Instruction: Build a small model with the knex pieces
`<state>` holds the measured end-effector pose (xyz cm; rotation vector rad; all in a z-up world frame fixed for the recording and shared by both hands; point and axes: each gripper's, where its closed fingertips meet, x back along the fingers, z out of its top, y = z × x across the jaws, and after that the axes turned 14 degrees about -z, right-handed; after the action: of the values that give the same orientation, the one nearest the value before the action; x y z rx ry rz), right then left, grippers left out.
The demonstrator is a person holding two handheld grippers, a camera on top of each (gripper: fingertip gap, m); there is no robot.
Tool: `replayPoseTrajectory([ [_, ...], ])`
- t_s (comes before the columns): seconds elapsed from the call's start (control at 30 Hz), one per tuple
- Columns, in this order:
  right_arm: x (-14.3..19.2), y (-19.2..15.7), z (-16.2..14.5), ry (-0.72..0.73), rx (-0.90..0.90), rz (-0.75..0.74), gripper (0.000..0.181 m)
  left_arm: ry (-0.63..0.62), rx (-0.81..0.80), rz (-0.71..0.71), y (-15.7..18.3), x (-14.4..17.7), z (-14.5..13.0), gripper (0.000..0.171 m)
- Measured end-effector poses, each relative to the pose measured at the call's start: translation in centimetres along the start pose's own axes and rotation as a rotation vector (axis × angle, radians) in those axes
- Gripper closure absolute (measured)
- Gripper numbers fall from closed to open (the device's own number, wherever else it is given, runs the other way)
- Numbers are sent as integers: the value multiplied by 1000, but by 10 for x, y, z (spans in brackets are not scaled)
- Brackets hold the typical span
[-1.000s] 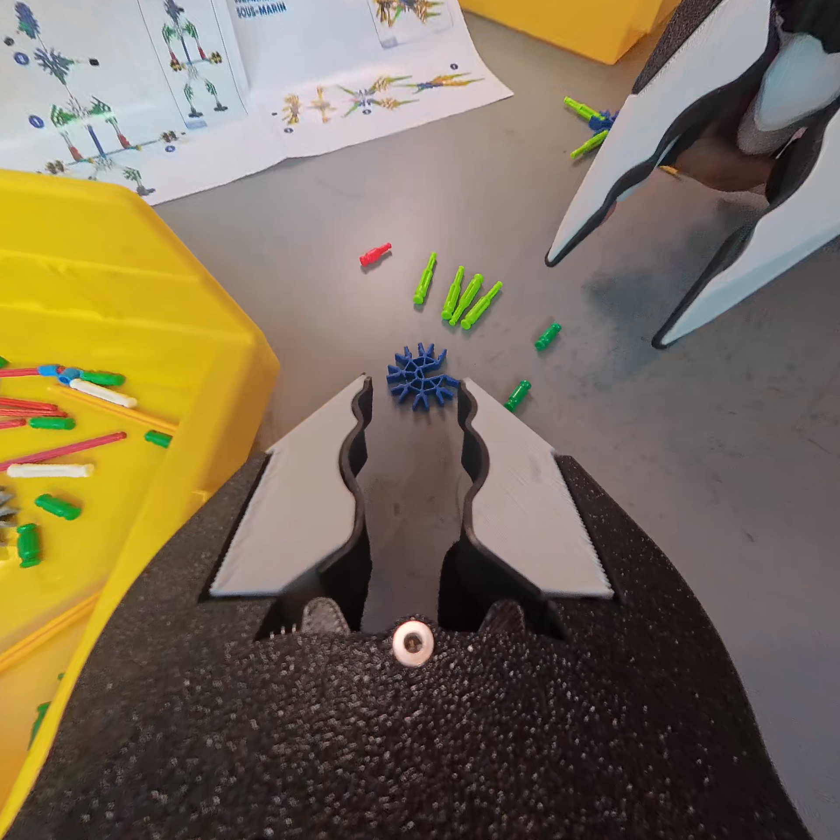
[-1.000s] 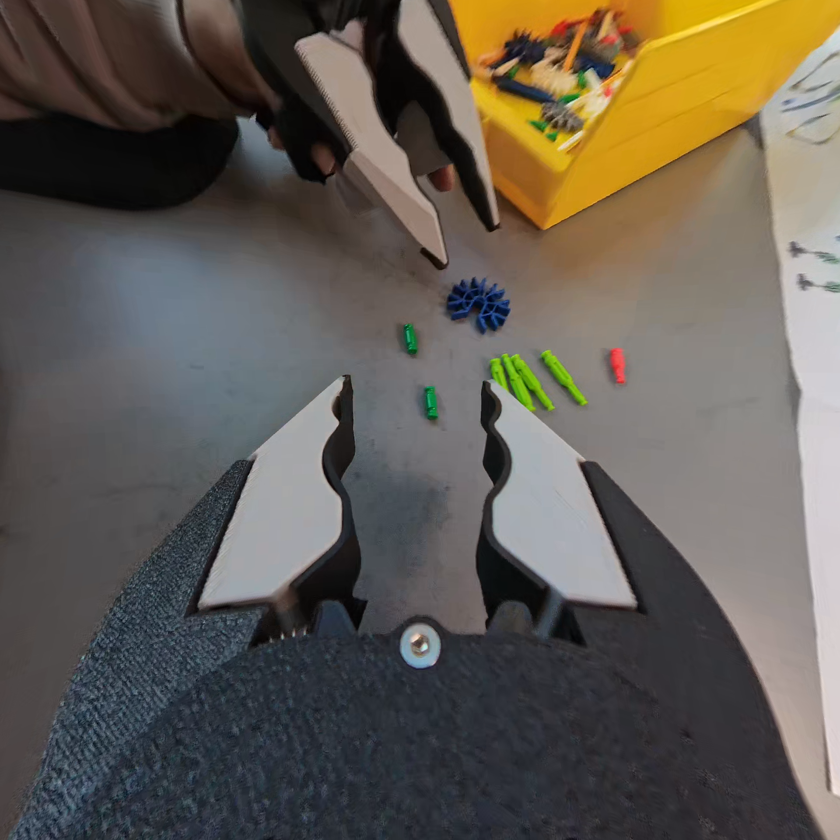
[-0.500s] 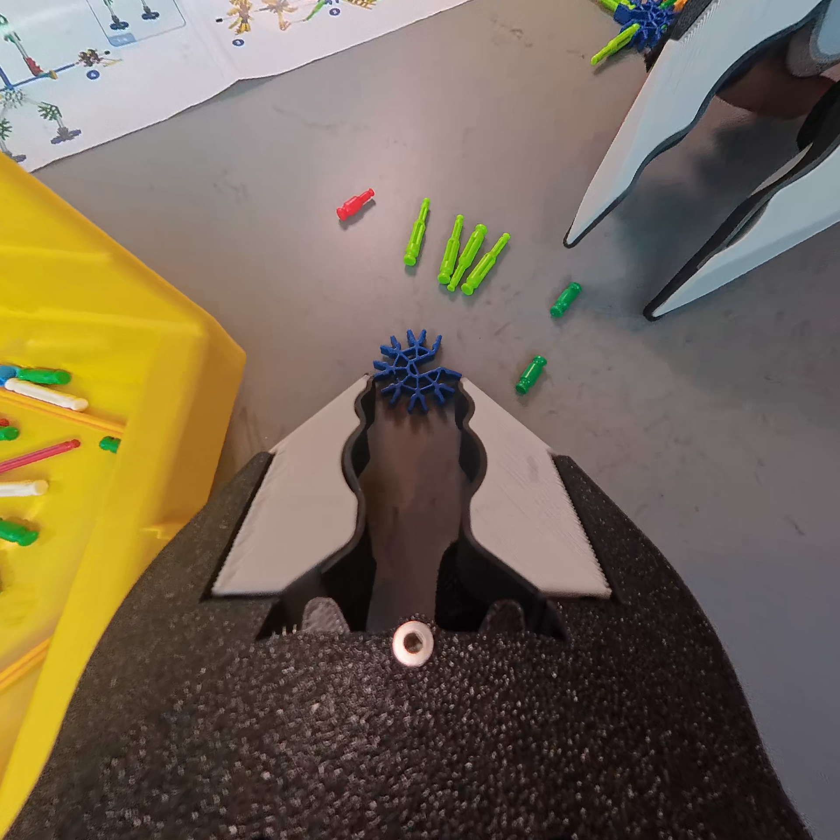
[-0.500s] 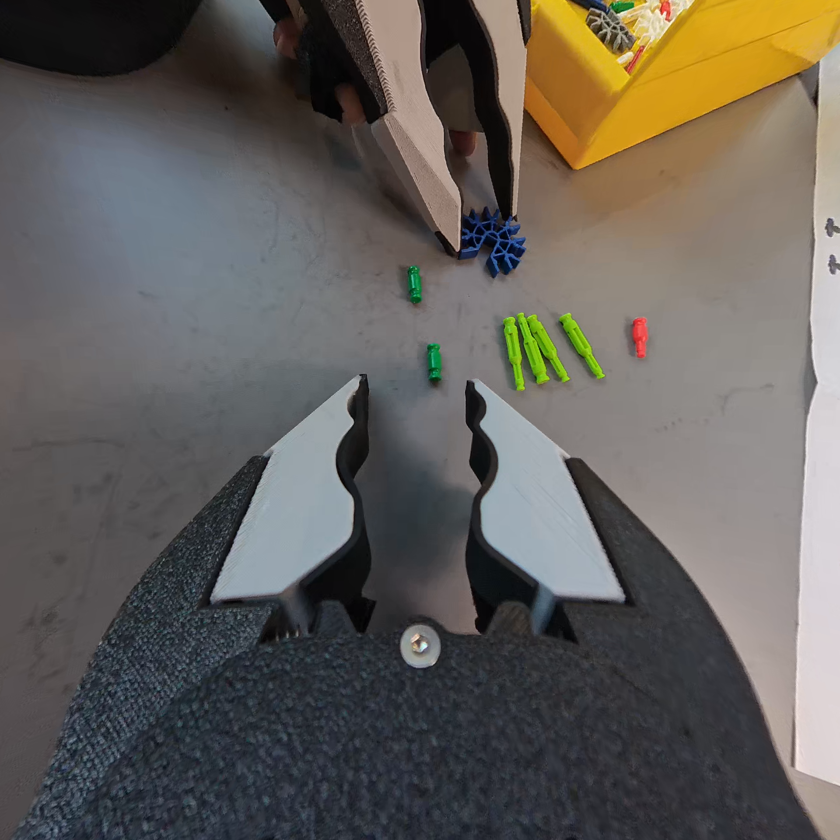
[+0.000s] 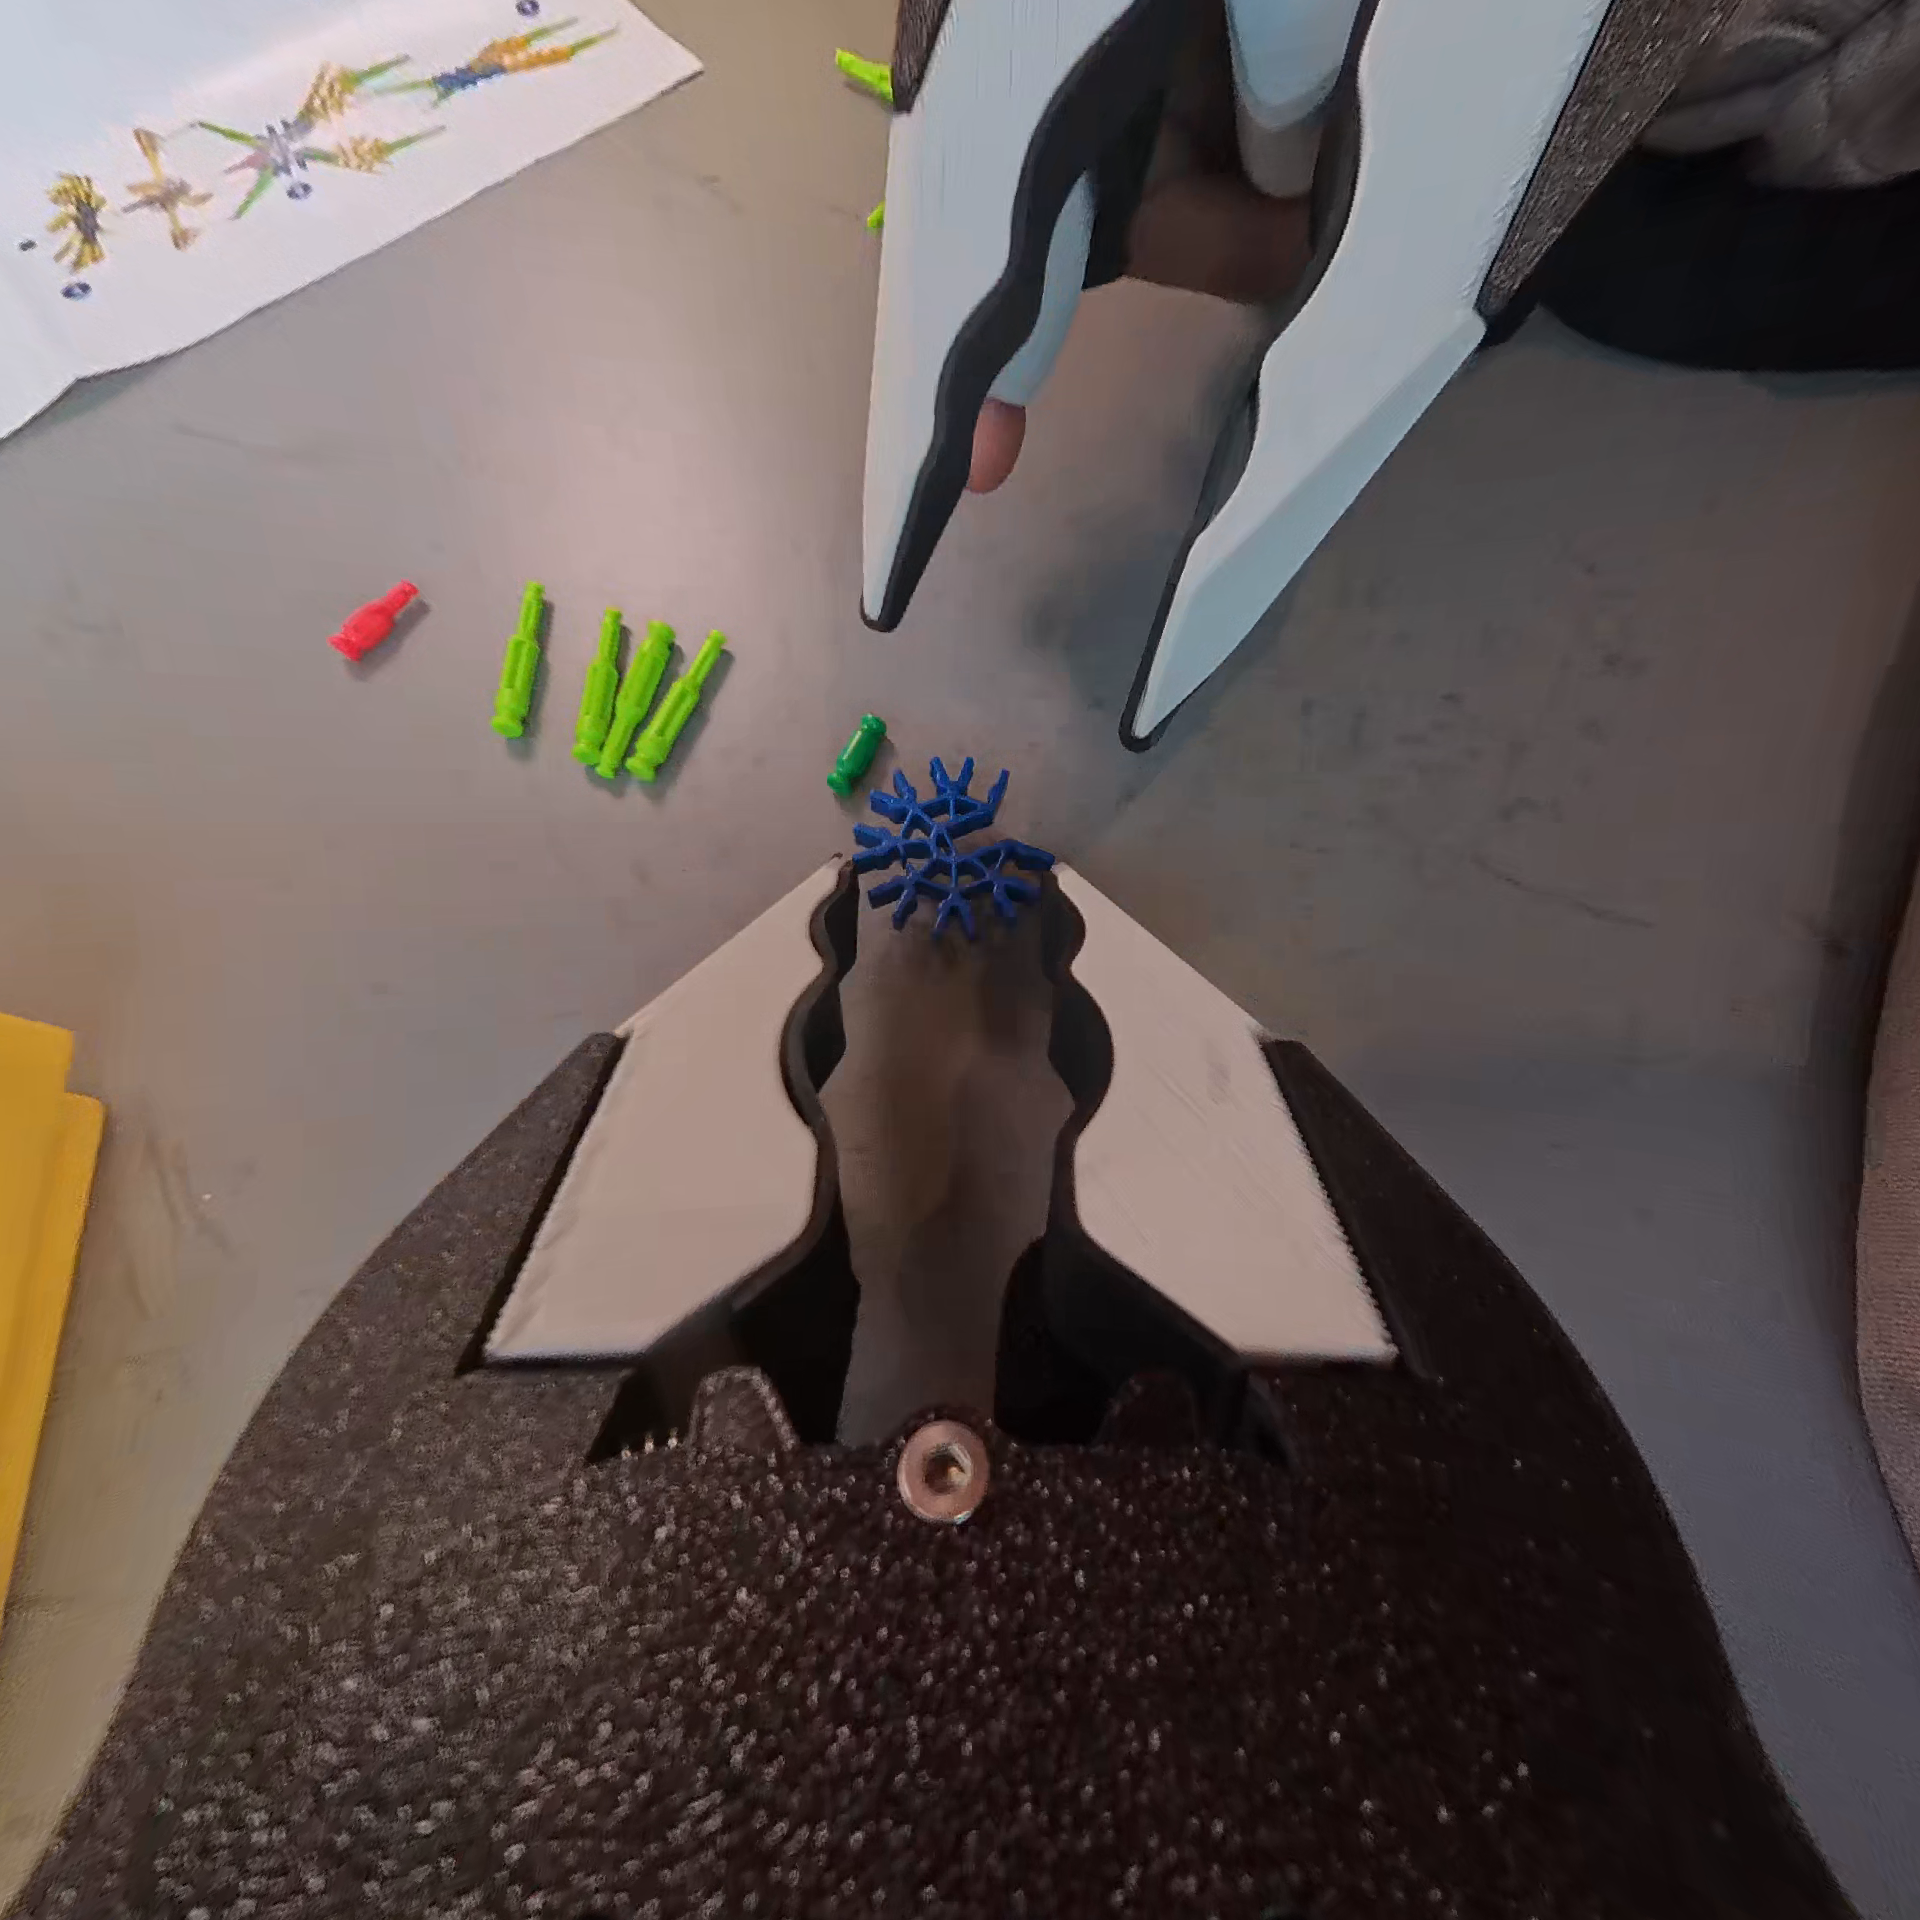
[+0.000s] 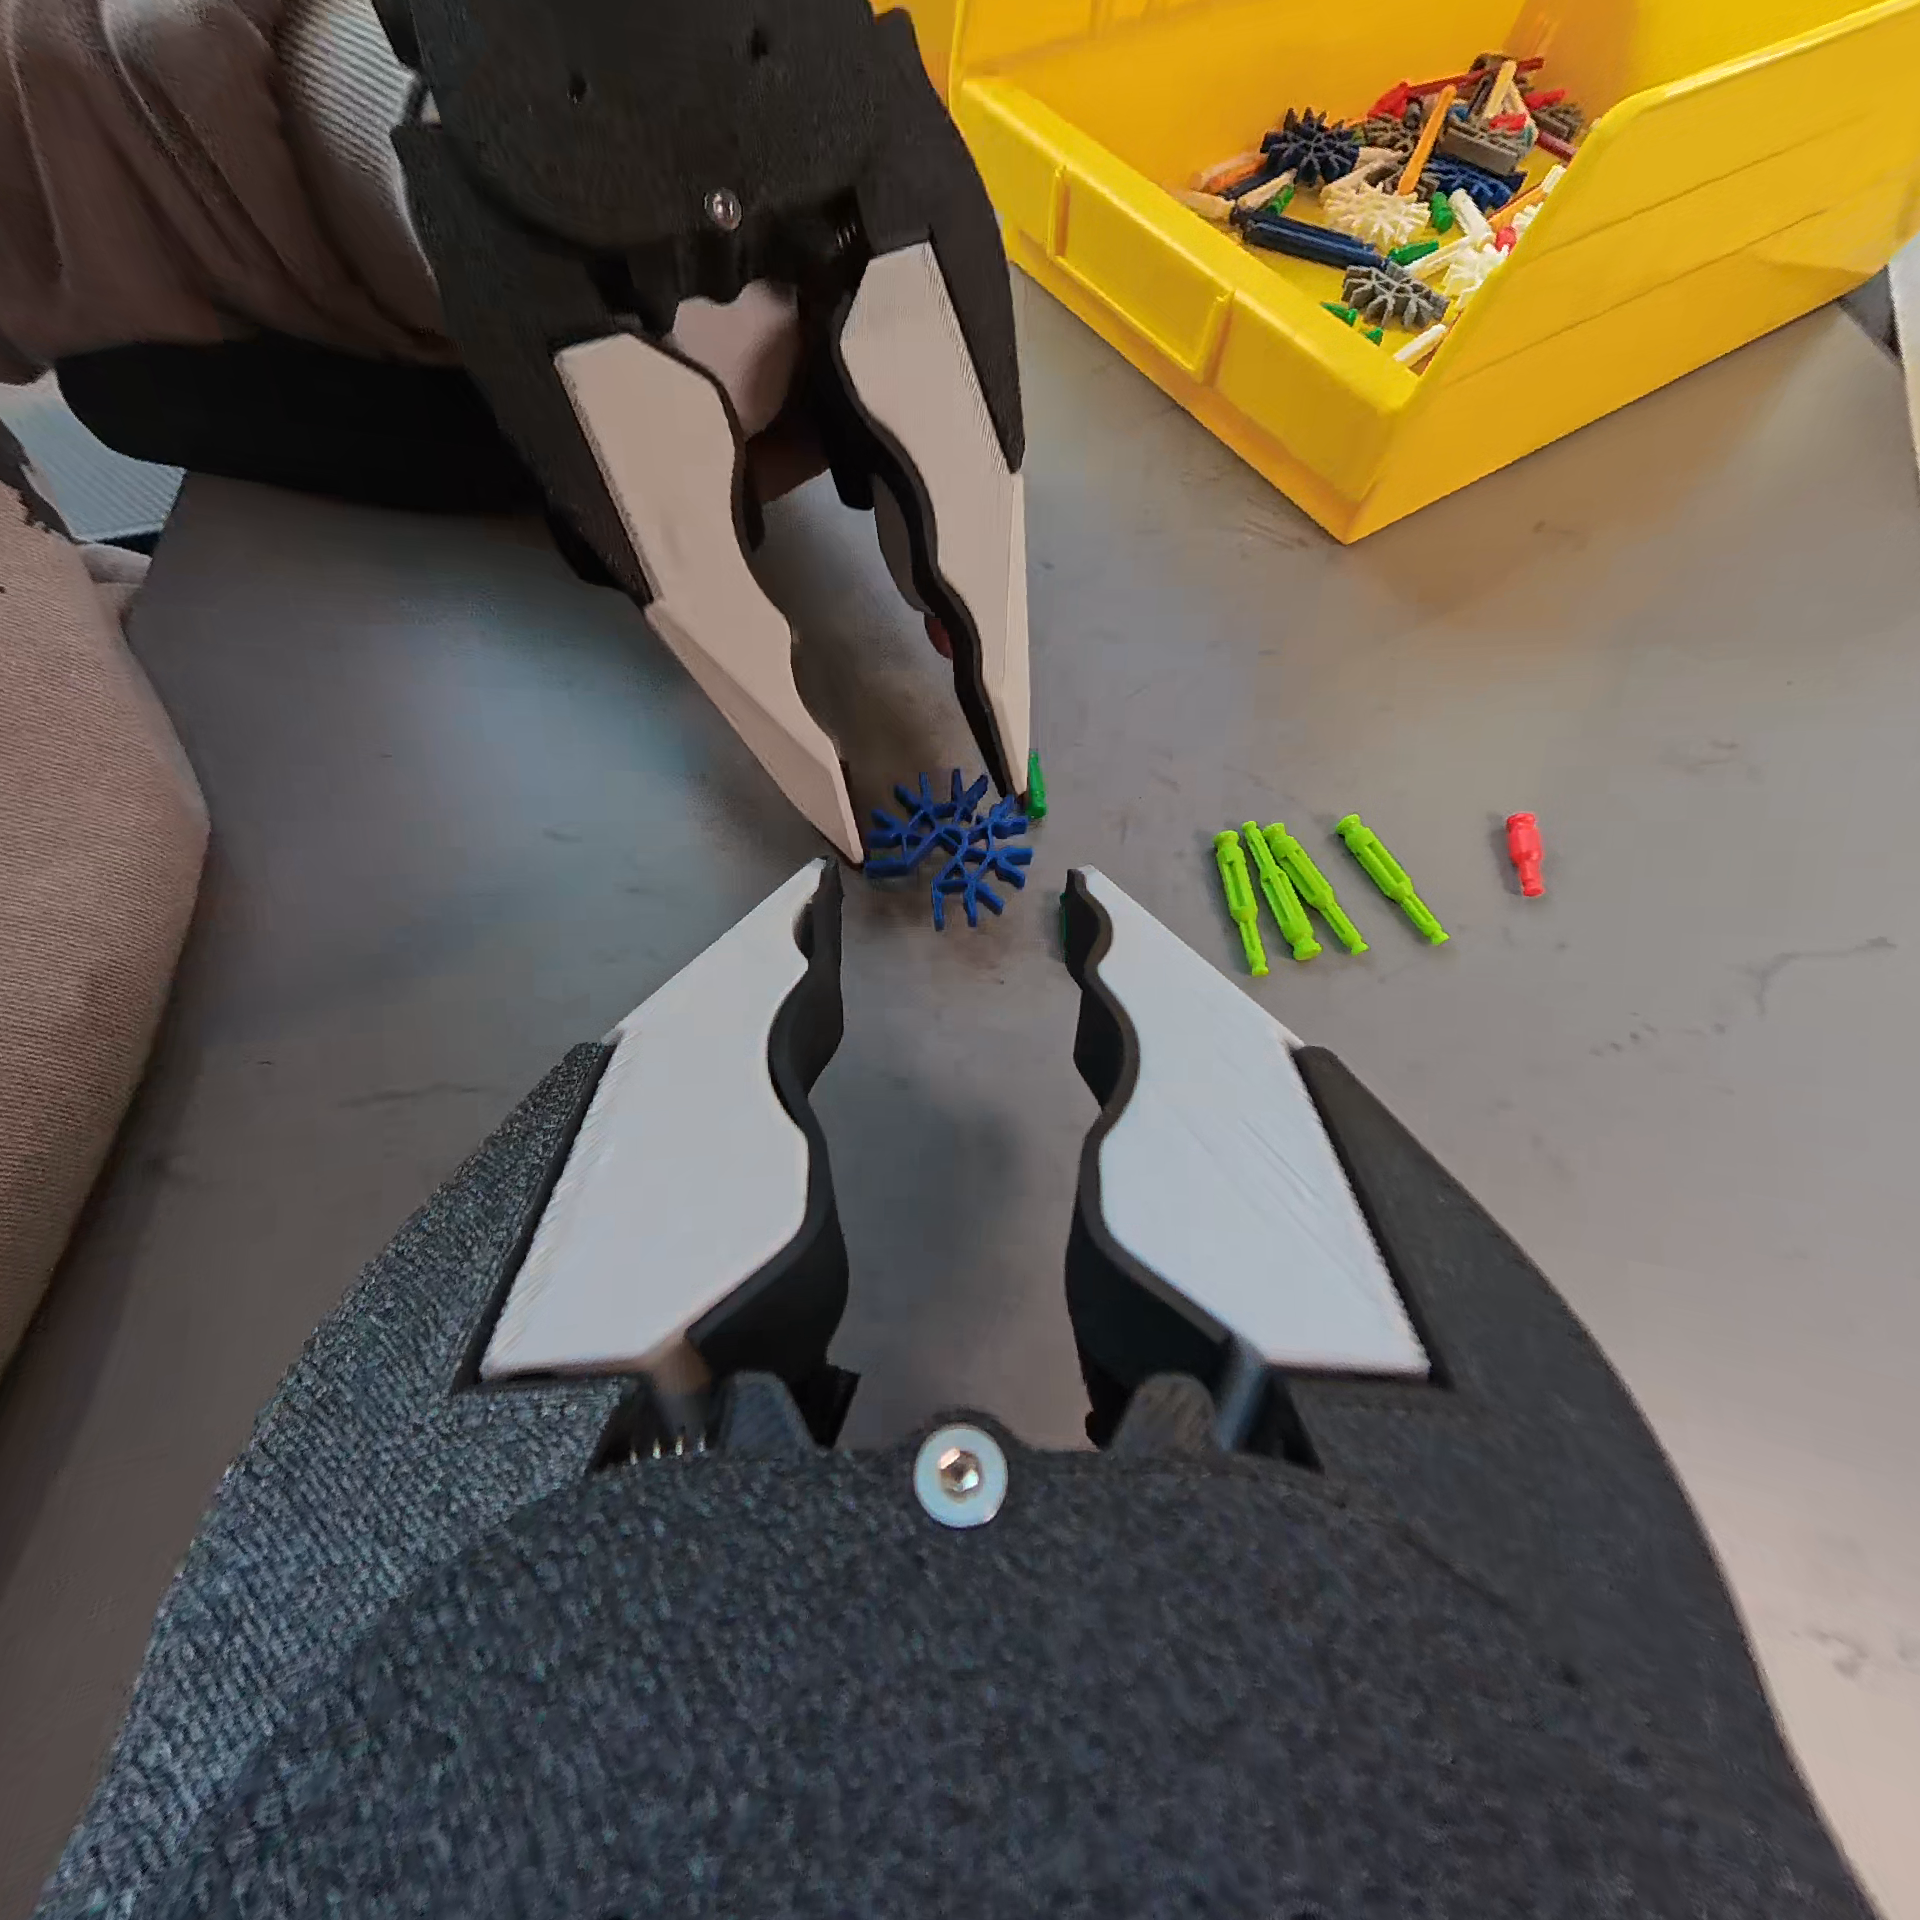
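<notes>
A blue snowflake-shaped connector piece [image 5: 951, 857] sits between the tips of my left gripper [image 5: 948, 871], which is shut on it at or just above the grey tabletop. It also shows in the right wrist view [image 6: 951, 847], pinched by the left gripper [image 6: 930, 823]. My right gripper [image 6: 951, 881] is open and empty, its tips facing the blue piece from the opposite side, a short way off; it appears in the left wrist view [image 5: 1010, 677] too. A dark green short rod [image 5: 857, 755] lies just beside the blue piece.
Several light green rods [image 5: 623, 696] and a red short rod [image 5: 372, 620] lie left of the blue piece. A yellow bin [image 6: 1351, 416] of mixed parts stands at the back right in the right wrist view. A printed instruction sheet [image 5: 260, 156] lies far left. A person's sleeve [image 6: 208, 208] is behind the left gripper. My two grippers' fingertips are within a few centimetres of each other.
My left gripper closed on the blue connector and moved it right, next to the dark green rod. My right gripper moved in to face it, still open.
</notes>
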<state>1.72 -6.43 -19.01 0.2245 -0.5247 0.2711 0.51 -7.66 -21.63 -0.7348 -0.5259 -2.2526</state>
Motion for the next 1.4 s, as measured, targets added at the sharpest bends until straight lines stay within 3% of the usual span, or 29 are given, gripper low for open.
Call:
replayPoseTrajectory([
  [0.1,-2,-2,-8,-41,36,-6,140,-65,20,4,6,-7,-9,137],
  [0.4,-7,-13,-27,-131,130,20,140,-95,-6,-152,27,1,-14,133],
  [0.63,-15,28,-21,-129,32,-153,158,-51,-73,-78,18,0,-4,131],
  [0.87,-33,25,-26,-218,120,-153,168,-94,-99,-83,21,-7,-12,138],
  [0.97,-32,21,-27,-228,164,-142,177,-92,-109,-90,21,-7,-12,138],
  [1.4,-3,8,-36,-208,108,-45,177,-78,-138,-108,19,-5,-13,133],
])
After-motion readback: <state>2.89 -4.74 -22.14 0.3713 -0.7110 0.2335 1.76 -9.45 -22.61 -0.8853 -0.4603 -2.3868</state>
